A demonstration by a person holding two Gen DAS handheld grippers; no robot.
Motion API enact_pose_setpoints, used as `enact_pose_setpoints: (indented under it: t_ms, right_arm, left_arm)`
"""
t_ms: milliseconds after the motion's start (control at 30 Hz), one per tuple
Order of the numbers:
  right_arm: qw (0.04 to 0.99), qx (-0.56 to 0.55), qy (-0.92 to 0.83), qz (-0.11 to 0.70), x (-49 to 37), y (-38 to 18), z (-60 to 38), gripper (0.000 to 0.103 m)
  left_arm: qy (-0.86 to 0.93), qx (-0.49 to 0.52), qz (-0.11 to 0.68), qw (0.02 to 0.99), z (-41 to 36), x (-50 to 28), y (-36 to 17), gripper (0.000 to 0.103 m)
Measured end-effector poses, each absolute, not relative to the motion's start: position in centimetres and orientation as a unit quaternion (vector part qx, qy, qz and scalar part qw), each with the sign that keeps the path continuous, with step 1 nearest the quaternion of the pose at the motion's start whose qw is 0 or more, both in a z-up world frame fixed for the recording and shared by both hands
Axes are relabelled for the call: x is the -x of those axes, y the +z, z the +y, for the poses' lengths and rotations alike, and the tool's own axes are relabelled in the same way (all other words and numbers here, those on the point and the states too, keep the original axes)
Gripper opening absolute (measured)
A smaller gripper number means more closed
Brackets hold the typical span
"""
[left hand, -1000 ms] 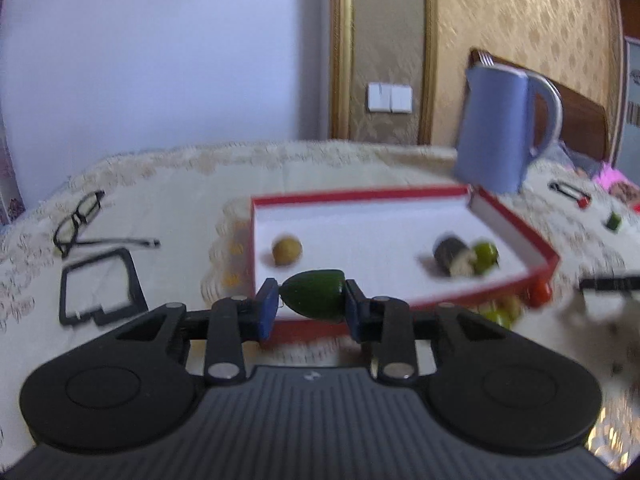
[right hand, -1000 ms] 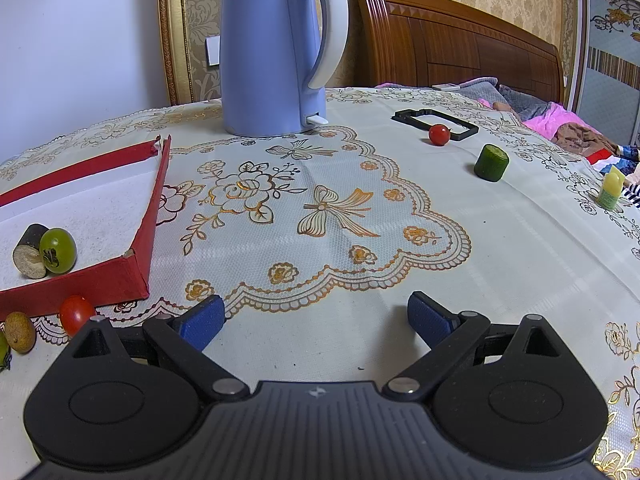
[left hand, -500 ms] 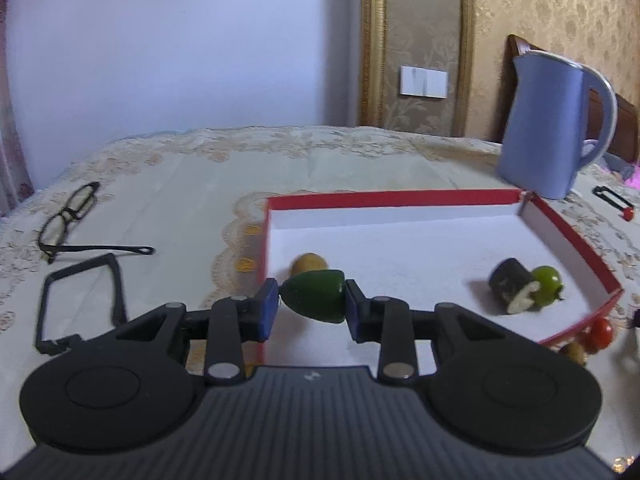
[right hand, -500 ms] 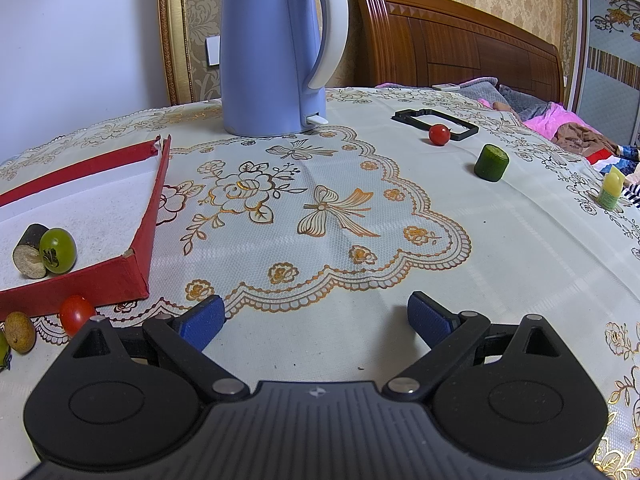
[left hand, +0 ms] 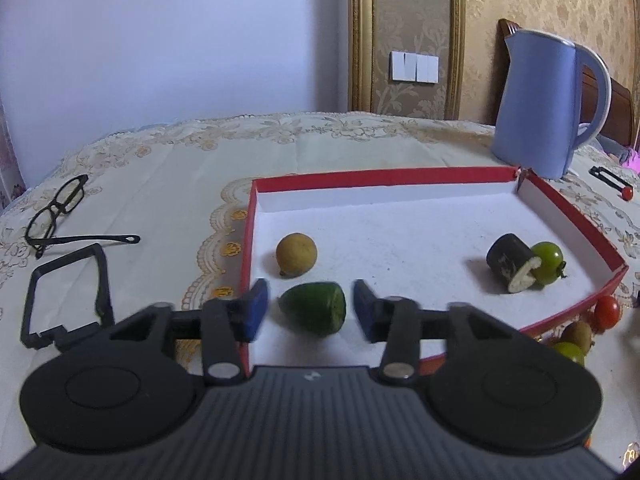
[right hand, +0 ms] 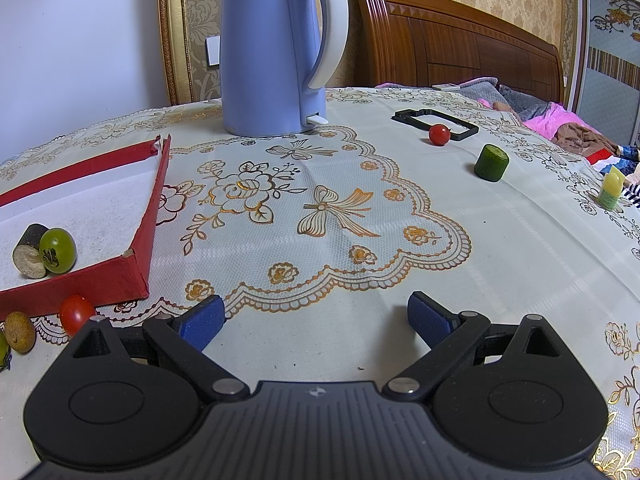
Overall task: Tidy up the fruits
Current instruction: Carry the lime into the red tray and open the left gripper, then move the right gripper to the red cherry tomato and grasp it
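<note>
We see our left gripper (left hand: pixel 310 310) with its blue pads spread apart, a gap on each side of the green cucumber end piece (left hand: pixel 314 307), which lies on the white floor of the red-walled tray (left hand: pixel 448 175), near the tray's left wall and front edge. The piece lies on its side, long axis running left to right, tapered tip to the left and flat cut face to the right. Just behind it sits a yellow-brown round fruit (left hand: pixel 296 255); the tray's middle is bare white floor up to the dark cut cylinder (left hand: pixel 509 260) touching a green tomato (left hand: pixel 548 262) by the right wall. Our right gripper (right hand: pixel 314 322) hangs wide open over bare tablecloth (right hand: pixel 500 240), well apart from the kettle (right hand: pixel 272 48).
</note>
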State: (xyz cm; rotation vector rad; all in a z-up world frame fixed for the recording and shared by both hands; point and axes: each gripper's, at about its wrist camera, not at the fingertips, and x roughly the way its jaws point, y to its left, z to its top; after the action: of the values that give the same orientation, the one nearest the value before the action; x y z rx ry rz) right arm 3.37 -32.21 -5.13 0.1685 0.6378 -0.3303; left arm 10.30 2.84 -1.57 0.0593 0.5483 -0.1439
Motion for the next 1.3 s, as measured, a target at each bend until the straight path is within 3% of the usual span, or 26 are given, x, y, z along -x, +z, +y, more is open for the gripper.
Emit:
enact_pose_setpoints:
  t_ms: [233, 300, 333, 900, 1067, 1267, 1300]
  right_arm:
    - [0.933, -0.082, -0.161, 0.312, -3.4, -5.1, -32.2, 0.099]
    - [0.933, -0.082, -0.161, 0.312, -3.4, -5.1, -32.2, 0.099]
    - [0.933, -0.082, -0.161, 0.312, -3.4, -5.1, -32.2, 0.099]
    - [0.951, -0.107, -0.098, 0.272, -1.2, -4.6, -31.7, 0.099]
    - [0.965, -0.044, -0.05, 0.253, -0.1, -3.8, -27.2, 0.099]
    - [0.964, -0.046, 0.0, 0.263, -1.5, -3.5, -24.4, 0.087]
    - [0.963, -0.041, -0.001, 0.265, -1.9, -3.5, -24.0, 0.08]
  left_arm:
    - [-0.1, 0.003, 0.251, 0.963, 4.7, -7.1, -0.6, 0.052]
    - [-0.083, 0.008, 0.24, 0.967, 5.3, -5.9, -0.4, 0.095]
    - [-0.071, 0.011, 0.224, 0.972, 5.7, -5.2, -0.4, 0.098]
    - [0.177, 0.13, 0.278, 0.935, 14.1, -8.0, -3.2, 0.098]
    - [0.196, 0.13, 0.28, 0.931, 14.3, -8.2, -3.1, 0.1]
    - [0.192, 0.137, 0.281, 0.93, 14.5, -8.2, -3.3, 0.103]
    - [0.192, 0.137, 0.281, 0.93, 14.5, -8.2, -3.3, 0.103]
